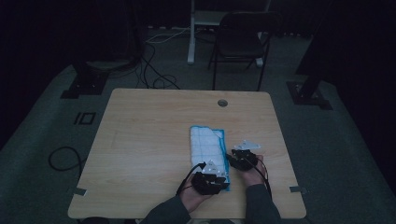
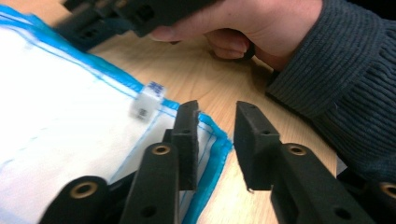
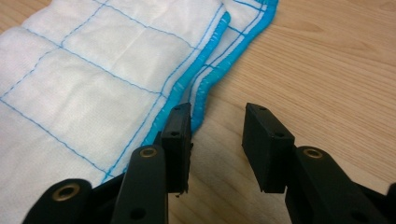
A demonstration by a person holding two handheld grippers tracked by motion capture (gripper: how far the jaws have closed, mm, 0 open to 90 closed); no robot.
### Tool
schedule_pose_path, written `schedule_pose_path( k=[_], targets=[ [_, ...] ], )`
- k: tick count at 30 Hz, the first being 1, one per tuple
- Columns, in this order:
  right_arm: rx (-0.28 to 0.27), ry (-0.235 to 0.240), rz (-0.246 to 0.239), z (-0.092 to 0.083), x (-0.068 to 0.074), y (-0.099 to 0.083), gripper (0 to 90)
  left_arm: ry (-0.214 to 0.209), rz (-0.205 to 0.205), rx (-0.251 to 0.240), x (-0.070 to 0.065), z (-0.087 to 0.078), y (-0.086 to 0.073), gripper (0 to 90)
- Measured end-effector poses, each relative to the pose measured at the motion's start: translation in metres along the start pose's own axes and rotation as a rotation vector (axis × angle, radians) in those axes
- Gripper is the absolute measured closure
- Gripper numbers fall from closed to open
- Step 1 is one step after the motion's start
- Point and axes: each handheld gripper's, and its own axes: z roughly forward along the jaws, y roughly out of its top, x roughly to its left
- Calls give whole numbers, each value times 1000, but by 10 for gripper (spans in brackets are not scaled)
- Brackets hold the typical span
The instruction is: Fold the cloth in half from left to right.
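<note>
A pale woodgrain table [image 1: 149,140] bore a folded white cloth [image 1: 205,142], quilted in blue stitched squares with a bright blue hem, right of centre near the person's edge. The left gripper [image 2: 215,140] and right gripper [image 3: 217,140] stood open at its near corners, jaws empty

High view down over the table [image 1: 149,121]; both gripper views close on the cloth's [image 1: 205,140] edge.

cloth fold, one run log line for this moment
cloth: folded, flat on table | left gripper: open at near corner | right gripper: open beside edge
</note>
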Motion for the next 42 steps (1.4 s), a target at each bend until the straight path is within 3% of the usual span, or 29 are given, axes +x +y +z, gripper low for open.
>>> schedule_pose_path(
  k=[3,6,11,17,23,28,34,38,42],
  targets=[
    [6,-20,15,-1,-2,0,638,38,4,-12,5,-13,-2,685],
    [-21,-28,28,-5,-2,4,665,108,24,4,13,-21,-7,688],
    [-52,-11,20,-5,0,12,789,154,-45,8,32,-32,-22,716],
    [-84,-22,6,5,1,32,831,195,-67,24,41,-39,-34,729],
    [-90,-20,44,24,-8,54,830,206,-68,33,43,-39,-38,751],
    [-47,-29,42,46,-12,70,812,210,-67,35,43,-39,-38,757],
    [11,-15,62,71,-20,74,783,203,-73,31,44,-39,-39,763],
    [3,33,39,69,-15,75,717,201,-80,25,45,-39,-39,765],
    [-13,110,18,65,-4,76,627,202,-83,19,45,-39,-40,765]
  ],
)
